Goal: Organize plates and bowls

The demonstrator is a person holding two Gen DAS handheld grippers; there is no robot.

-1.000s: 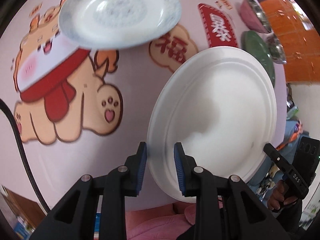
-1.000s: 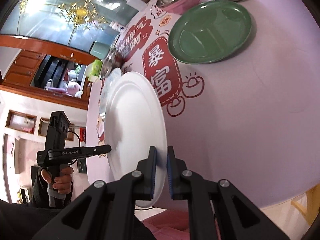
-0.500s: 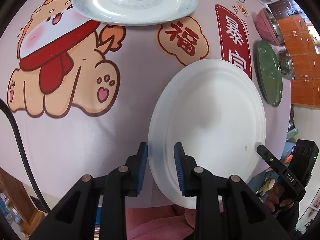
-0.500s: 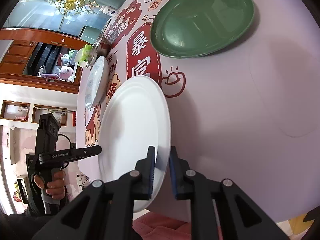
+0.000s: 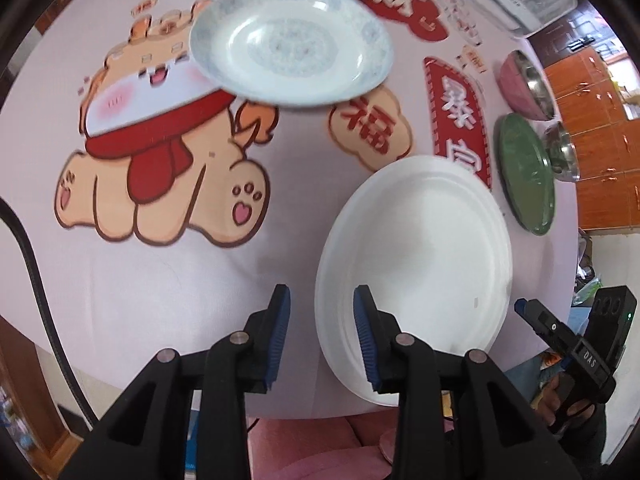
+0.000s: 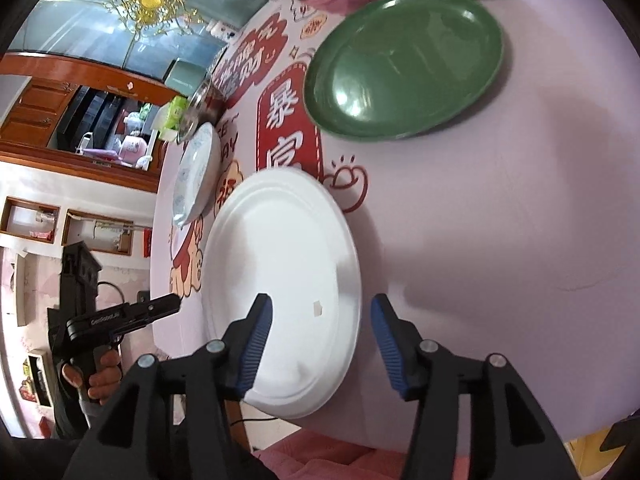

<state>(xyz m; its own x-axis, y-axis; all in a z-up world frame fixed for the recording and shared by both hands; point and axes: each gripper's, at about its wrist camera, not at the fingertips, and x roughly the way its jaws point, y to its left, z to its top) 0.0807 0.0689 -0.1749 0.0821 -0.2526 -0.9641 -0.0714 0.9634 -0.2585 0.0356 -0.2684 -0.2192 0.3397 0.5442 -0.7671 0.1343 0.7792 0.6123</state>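
Printed tablecloth (image 5: 168,264) — white plate (image 5: 416,272) laid flat; rigid, slippery, breakable, best gripped at rim. Left gripper (image 5: 322,322), right gripper (image 6: 320,330) — both spread wide, nothing held.

Plain plate (image 5: 416,264) at table's (image 5: 160,280) near edge, patterned plate (image 5: 290,42) behind (divided plate (image 5: 526,172) right).

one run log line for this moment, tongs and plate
left tongs: open, empty | right tongs: open, straddling rim | white plate: flat on table, unheld | green plate: beyond it
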